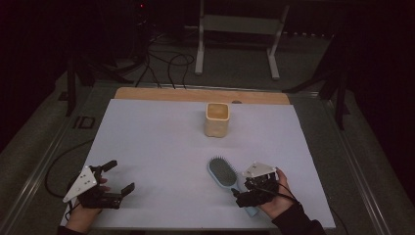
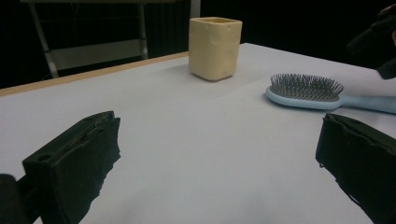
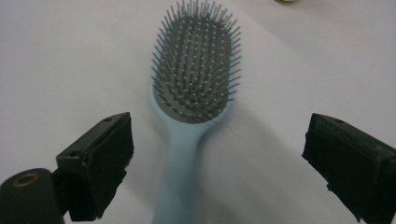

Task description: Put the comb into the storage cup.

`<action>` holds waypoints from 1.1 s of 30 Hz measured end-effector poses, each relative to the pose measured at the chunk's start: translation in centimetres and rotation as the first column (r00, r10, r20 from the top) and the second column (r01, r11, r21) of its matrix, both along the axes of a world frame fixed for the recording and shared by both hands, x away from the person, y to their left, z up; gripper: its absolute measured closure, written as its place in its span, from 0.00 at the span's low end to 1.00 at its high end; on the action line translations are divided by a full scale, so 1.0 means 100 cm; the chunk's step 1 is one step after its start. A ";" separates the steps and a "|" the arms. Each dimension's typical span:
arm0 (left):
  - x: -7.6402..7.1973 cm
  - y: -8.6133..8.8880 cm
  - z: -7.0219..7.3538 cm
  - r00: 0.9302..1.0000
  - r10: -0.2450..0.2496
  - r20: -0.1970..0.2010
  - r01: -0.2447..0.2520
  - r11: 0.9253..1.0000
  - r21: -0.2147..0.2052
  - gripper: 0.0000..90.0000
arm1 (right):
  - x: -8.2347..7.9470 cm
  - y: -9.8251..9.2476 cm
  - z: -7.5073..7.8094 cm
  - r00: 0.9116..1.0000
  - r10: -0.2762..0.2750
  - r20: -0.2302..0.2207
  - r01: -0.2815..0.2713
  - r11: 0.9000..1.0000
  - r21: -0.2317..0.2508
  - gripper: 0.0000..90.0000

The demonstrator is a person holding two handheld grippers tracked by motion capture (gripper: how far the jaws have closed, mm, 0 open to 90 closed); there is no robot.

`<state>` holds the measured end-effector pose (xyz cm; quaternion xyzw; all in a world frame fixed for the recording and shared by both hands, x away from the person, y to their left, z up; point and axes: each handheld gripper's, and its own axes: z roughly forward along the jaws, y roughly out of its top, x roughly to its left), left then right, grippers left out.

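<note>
Right gripper view: hairbrush handle between wide-parted right tongs, untouched.

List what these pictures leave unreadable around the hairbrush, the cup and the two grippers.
- Hairbrush handle end: high view, covered by the right gripper; right gripper view, cut off by the bottom edge.
- Cup contents: high view too dim; left gripper view sees only the outside wall.
- Left gripper: open, but the fingers' bases are cut off by the frame in the left gripper view.
</note>
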<state>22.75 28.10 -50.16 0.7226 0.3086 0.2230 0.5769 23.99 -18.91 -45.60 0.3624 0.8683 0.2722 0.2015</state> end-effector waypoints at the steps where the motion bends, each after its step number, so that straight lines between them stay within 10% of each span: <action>1: 0.000 0.000 0.000 1.000 -0.001 0.000 0.001 1.000 0.000 0.00 | 0.000 0.002 -0.001 1.000 -0.002 -0.002 0.002 1.000 0.002 0.09; 17: 0.000 0.000 0.000 1.000 0.001 0.001 -0.001 1.000 -0.006 0.00 | 0.015 0.017 -0.019 0.986 -0.037 -0.163 0.037 0.999 -0.006 0.11; 31: 0.000 0.001 0.000 1.000 0.001 0.000 -0.001 1.000 -0.008 0.00 | 0.030 0.023 -0.027 0.910 -0.072 -0.408 0.062 0.997 -0.038 0.15; 33: 0.000 0.001 0.000 1.000 0.002 0.000 -0.002 1.000 -0.013 0.00 | 0.032 0.025 -0.028 0.911 -0.088 -0.402 0.067 0.996 -0.067 0.19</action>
